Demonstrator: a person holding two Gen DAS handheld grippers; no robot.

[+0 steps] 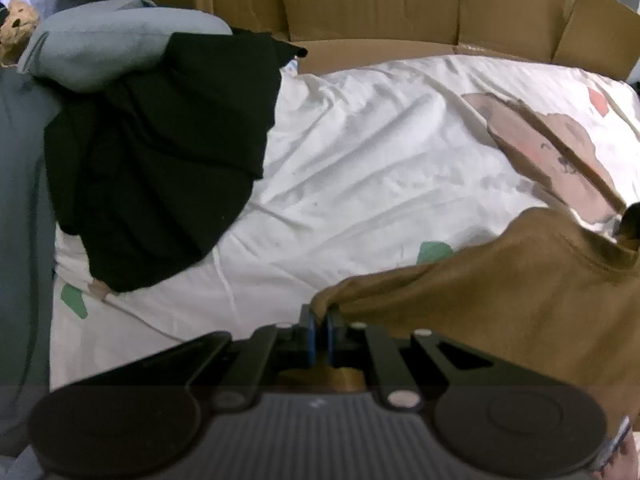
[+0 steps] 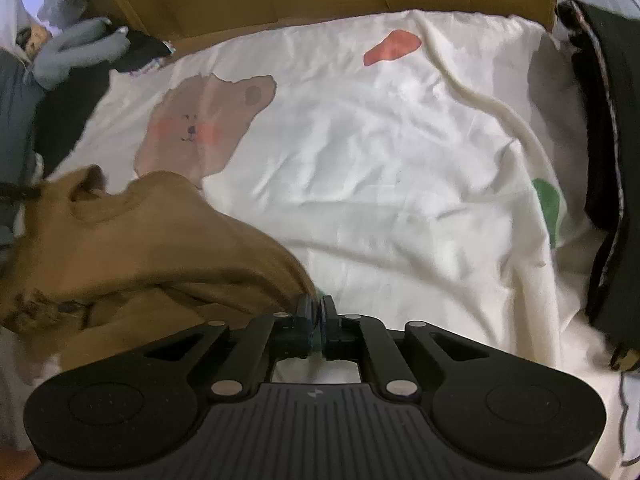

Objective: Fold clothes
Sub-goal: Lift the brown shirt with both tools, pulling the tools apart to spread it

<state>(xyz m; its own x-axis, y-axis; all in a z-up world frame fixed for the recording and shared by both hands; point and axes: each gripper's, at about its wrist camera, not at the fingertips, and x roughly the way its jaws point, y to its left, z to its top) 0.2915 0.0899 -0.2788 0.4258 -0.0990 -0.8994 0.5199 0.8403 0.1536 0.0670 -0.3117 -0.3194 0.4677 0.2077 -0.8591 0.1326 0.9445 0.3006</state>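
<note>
a white bedsheet [image 2: 380, 184] printed with a bear and red and green patches covers the surface, with cardboard [image 1: 380, 4] standing along its far edge. a black garment [image 1: 160, 152] lies heaped at the left of the sheet, a grey garment [image 1: 108, 48] on top of it, and a small plush toy [image 1: 16, 26] in the far corner. only the right wrist view shows a dark strap [image 2: 608, 168] along the right edge. the brown shirt [image 1: 500, 304] hangs bunched just above the sheet, the left gripper [image 1: 320, 316] clenched on one edge and the right gripper [image 2: 318, 308] pinching another.
</note>
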